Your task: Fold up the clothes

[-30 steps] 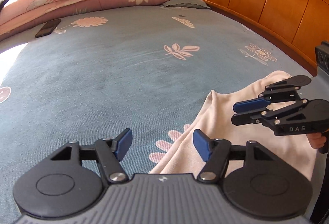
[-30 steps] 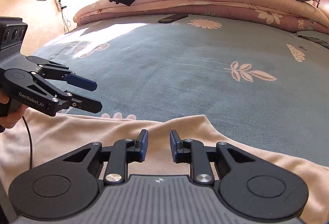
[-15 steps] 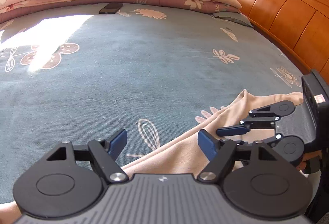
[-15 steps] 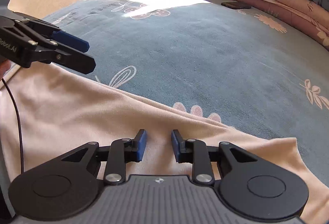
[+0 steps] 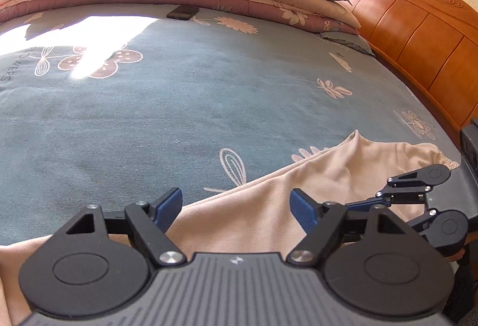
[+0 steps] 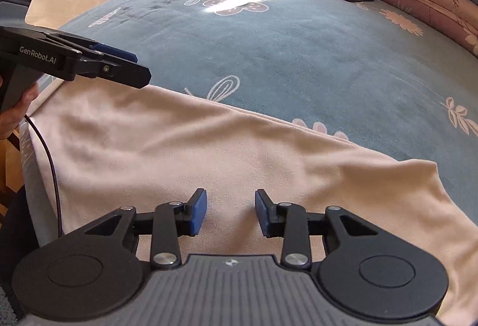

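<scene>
Swung round from the wooden headboard side to face the far pillows since a second ago. Left hand-held gripper (image 5: 236, 208) wide apart and opening, right hand-held gripper (image 6: 230, 211) opening too, nothing clamped. Pale pink soft-knit garment (image 6: 209, 152) spread along the near edge of the blue flowered bed (image 6: 298, 51), probably released for the next fold.

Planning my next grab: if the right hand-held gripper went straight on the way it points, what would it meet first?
Most likely the beige garment spread just ahead of the right hand-held gripper. Its jaws are opening with nothing between them. Depth is hard to judge.
</scene>
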